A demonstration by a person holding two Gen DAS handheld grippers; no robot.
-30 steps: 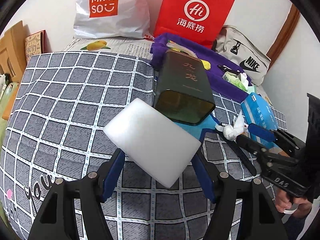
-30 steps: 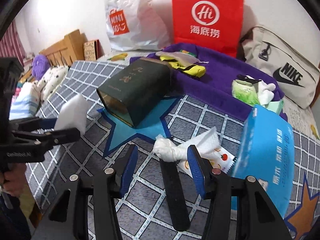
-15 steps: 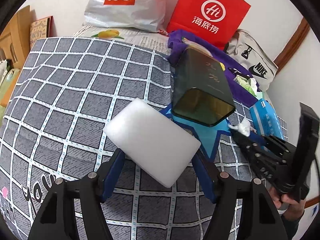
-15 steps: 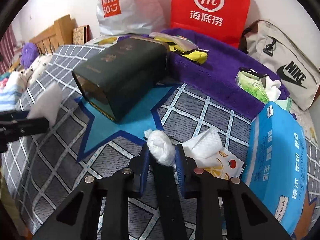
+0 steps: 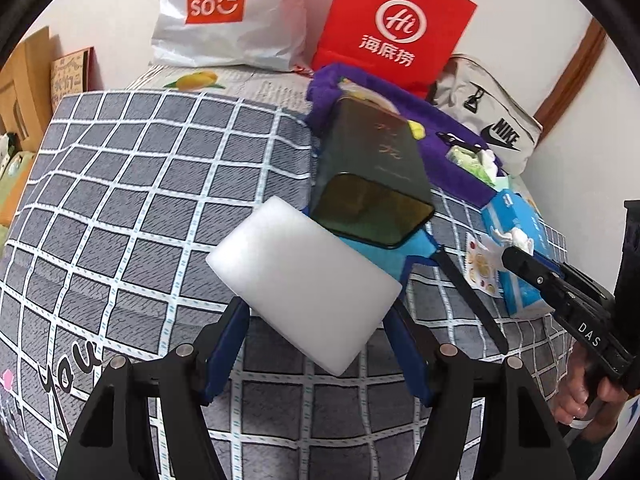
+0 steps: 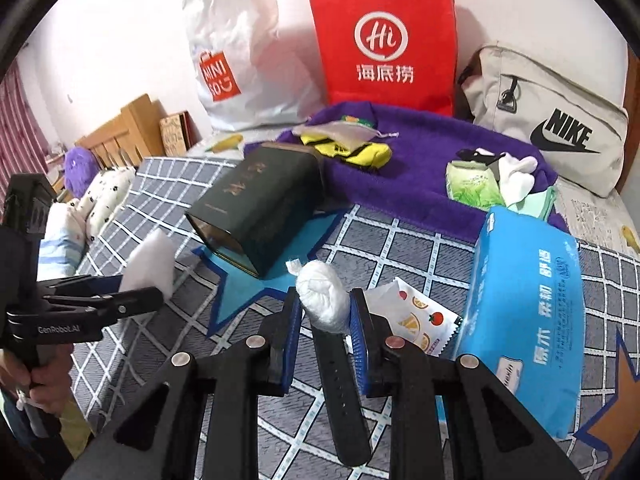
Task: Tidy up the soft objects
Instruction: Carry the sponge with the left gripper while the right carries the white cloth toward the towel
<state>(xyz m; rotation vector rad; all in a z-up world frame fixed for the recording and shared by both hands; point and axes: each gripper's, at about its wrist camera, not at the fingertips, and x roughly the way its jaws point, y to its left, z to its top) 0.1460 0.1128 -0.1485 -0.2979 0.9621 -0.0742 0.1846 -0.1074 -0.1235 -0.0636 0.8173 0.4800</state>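
A white foam sponge block [image 5: 304,284] is clamped between the blue pads of my left gripper [image 5: 316,320], held above the checked bedspread [image 5: 140,184]. In the right wrist view the same sponge [image 6: 150,264] sticks up from the left gripper [image 6: 140,286] at the left. My right gripper [image 6: 324,312] is shut on a white crumpled wad [image 6: 322,300], a little above the bed. The left wrist view shows that right gripper [image 5: 510,254] with the wad [image 5: 516,238] at its tip. A dark green tin [image 5: 372,184] lies on its side on a blue star patch, its open end facing both grippers.
A black strap [image 6: 340,380] lies under the right gripper. To its right are a fruit-print wipe packet [image 6: 420,320] and a blue tissue pack [image 6: 524,312]. A purple towel [image 6: 400,164] with socks and small packs, a red bag [image 6: 384,40], a white bag and a Nike bag line the wall.
The right gripper's jaws have closed on the white wad and lifted it slightly off the bedspread. The left gripper still holds the sponge the same way.
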